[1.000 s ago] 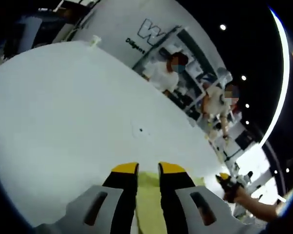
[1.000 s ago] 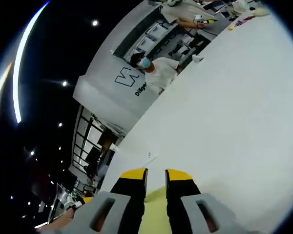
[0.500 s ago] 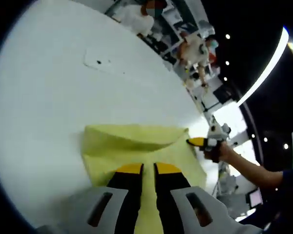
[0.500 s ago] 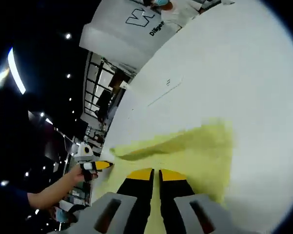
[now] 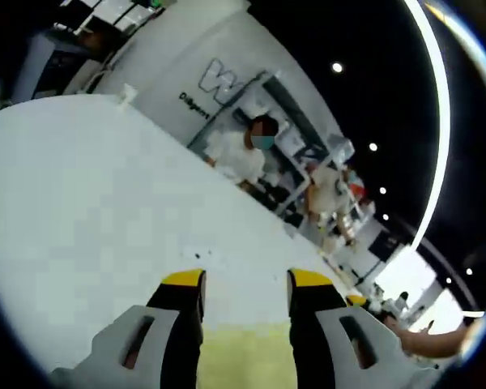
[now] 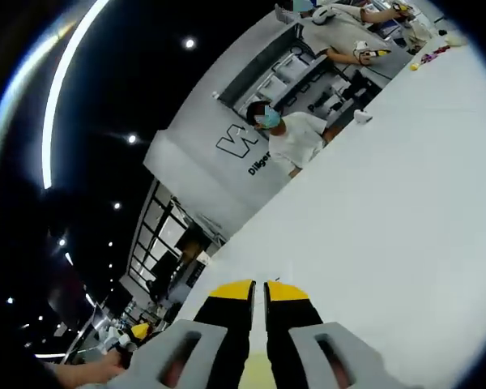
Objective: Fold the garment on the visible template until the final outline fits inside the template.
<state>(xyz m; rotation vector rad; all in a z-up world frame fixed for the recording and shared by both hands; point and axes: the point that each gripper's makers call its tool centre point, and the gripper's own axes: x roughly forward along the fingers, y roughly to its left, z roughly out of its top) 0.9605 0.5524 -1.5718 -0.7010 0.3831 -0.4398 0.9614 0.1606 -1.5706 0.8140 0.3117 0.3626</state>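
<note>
The yellow garment [image 5: 241,356] lies on the white table [image 5: 89,203], and its edge shows low in the left gripper view between my jaws. My left gripper [image 5: 245,280] is open, jaws wide apart over that edge. At the right of that view, a hand holds my right gripper's yellow tip [image 5: 359,301]. In the right gripper view my right gripper [image 6: 257,288] has its jaws nearly together, with a sliver of the yellow garment [image 6: 256,374] between them. My left gripper [image 6: 138,331] shows small at the lower left, above a hand. I see no template outline.
A masked person in white [image 5: 241,151] [image 6: 296,138] stands behind the table's far edge. A small white object [image 6: 361,116] sits near that edge. Several small items [image 6: 433,55] lie at the far end. The white table [image 6: 405,186] stretches wide ahead.
Both views have tilted up, so most of the garment has dropped out of sight. My left jaws have spread apart. The right jaws stay close together.
</note>
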